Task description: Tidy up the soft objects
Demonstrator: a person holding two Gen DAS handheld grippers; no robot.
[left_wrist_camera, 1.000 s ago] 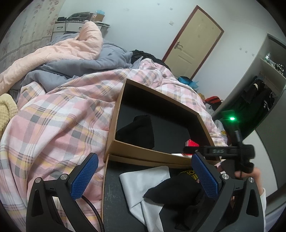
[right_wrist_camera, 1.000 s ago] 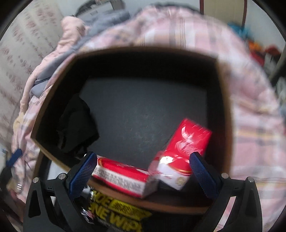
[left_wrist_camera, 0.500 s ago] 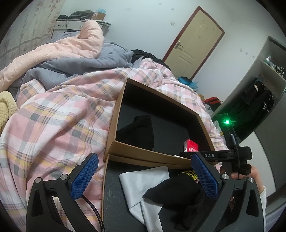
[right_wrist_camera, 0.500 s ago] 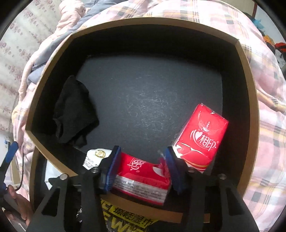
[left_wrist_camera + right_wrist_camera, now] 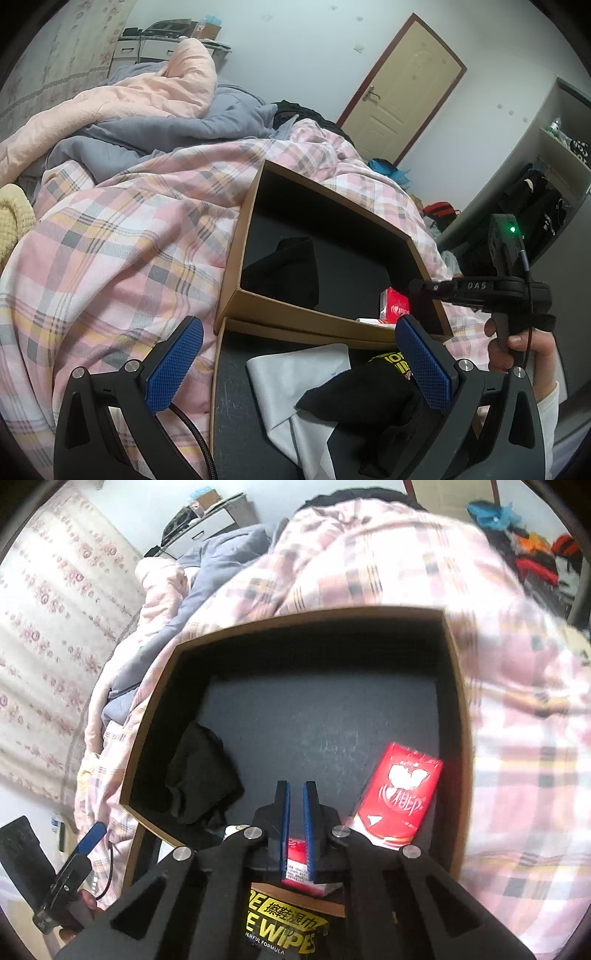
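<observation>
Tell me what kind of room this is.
Most likely a bedroom: a bed under a pink plaid quilt with heaped pink and grey bedding, an open wardrobe of hanging clothes, and a closed door.

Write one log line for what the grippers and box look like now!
right gripper: shut, empty | left gripper: open | box: two red packs, black cloth
</observation>
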